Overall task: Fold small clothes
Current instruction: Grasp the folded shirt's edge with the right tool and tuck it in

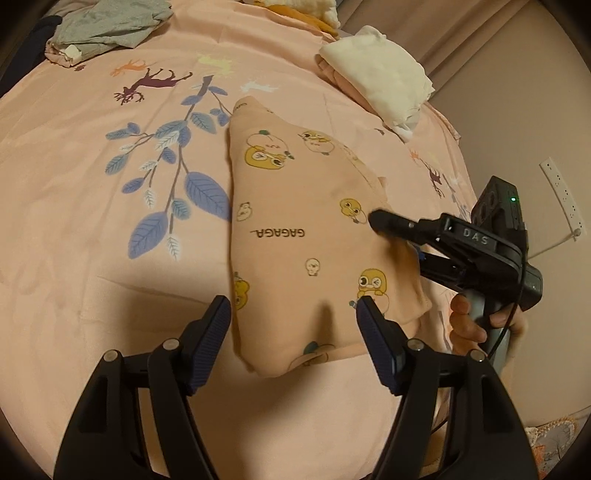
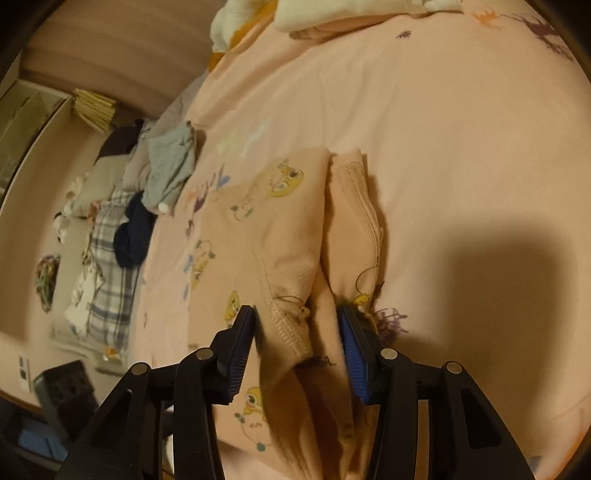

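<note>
A peach garment point(image 1: 295, 221) printed with yellow cartoon ducks and the word GAGAGA lies folded on the pink sheet point(image 1: 92, 221), its long axis running away from the left gripper point(image 1: 291, 306) and narrowing to a point at the far end. Three other piles show: a grey one point(image 1: 107, 26), a cream one point(image 1: 384, 74) and a yellow-white one point(image 1: 310, 11). The left gripper's fingers stand apart over the near edge; the right gripper point(image 2: 295, 314) has its fingers apart around a raised fold.
</note>
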